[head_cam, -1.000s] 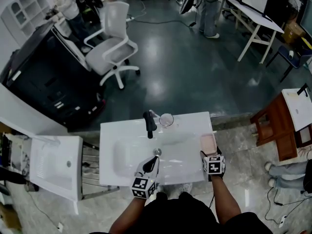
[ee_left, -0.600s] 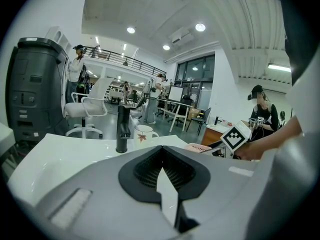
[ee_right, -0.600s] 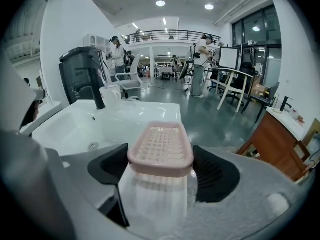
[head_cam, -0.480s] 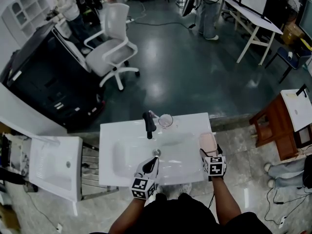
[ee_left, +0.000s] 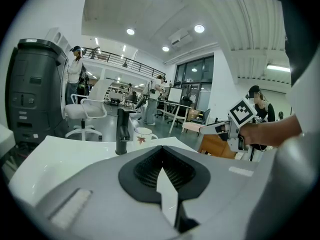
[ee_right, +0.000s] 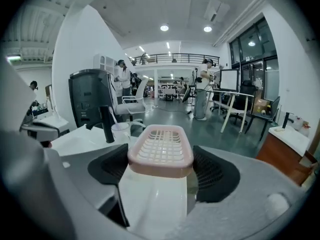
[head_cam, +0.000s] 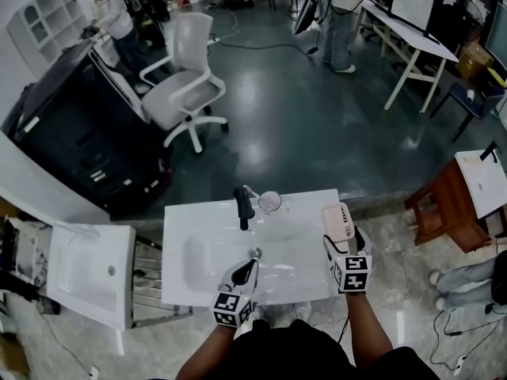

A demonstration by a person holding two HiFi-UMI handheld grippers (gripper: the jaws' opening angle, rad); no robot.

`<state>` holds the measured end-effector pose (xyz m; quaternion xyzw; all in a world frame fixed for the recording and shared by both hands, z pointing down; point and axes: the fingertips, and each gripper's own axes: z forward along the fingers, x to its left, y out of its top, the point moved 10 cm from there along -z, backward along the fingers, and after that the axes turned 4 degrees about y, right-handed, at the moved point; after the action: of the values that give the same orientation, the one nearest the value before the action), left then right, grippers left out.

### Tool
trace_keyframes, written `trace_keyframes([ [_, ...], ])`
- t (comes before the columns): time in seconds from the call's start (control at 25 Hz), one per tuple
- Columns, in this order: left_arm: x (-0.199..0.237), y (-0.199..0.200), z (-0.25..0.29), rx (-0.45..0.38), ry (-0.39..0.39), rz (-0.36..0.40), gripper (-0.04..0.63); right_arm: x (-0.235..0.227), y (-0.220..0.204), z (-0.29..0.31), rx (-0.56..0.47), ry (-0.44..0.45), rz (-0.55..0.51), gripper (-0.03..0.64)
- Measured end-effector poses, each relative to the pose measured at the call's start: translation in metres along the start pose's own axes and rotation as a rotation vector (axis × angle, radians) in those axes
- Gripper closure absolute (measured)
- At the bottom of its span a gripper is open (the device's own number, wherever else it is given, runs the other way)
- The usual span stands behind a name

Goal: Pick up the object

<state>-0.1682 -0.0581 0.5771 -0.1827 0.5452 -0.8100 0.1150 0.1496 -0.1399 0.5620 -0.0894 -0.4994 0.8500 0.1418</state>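
The pink soap tray (ee_right: pixel 161 151) sits between the pads of my right gripper (head_cam: pixel 342 242), which is clamped on its two long sides. Its slotted grid floor is bare and nothing lies in it. From the head view the tray hangs over the right rear part of the white sink top (head_cam: pixel 178 287), close to the right edge. In the right gripper view it looks lifted a little off the white surface, though I can't be sure of the gap.

My left gripper (head_cam: pixel 247 269) is over the front of the sink, its tips just in front of the drain (head_cam: pixel 255 252). In the left gripper view its jaws are pressed together with nothing between them.

The basin itself holds nothing that I can see apart from the drain.

At the back edge stands the black faucet (head_cam: pixel 242 204), upright. Just to its right is a pale cup (head_cam: pixel 270 201) with a small leaf print on its side. A toothbrush (ee_right: pixel 113 115) stands in the cup, leaning toward the faucet. The cup is well apart from the tray, to the tray's left.

Beyond the sink, on the dark floor, is a white office chair (head_cam: pixel 184 85). People stand at the far side of the room.
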Motion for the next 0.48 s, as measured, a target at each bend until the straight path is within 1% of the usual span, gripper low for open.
trace_keyframes([
  [0.36,0.005,0.006,-0.003,-0.005,0.000,-0.006,0.577,0.018,0.059,-0.025,-0.186,0.026,-0.018,0.209],
  [0.4,0.006,0.007,-0.003,-0.015,0.002,-0.014,0.577,0.018,0.064,-0.028,-0.201,0.027,-0.021,0.209],
  [0.48,0.012,0.012,-0.003,-0.060,0.014,-0.034,0.577,0.019,0.074,-0.034,-0.224,0.032,-0.024,0.209],
])
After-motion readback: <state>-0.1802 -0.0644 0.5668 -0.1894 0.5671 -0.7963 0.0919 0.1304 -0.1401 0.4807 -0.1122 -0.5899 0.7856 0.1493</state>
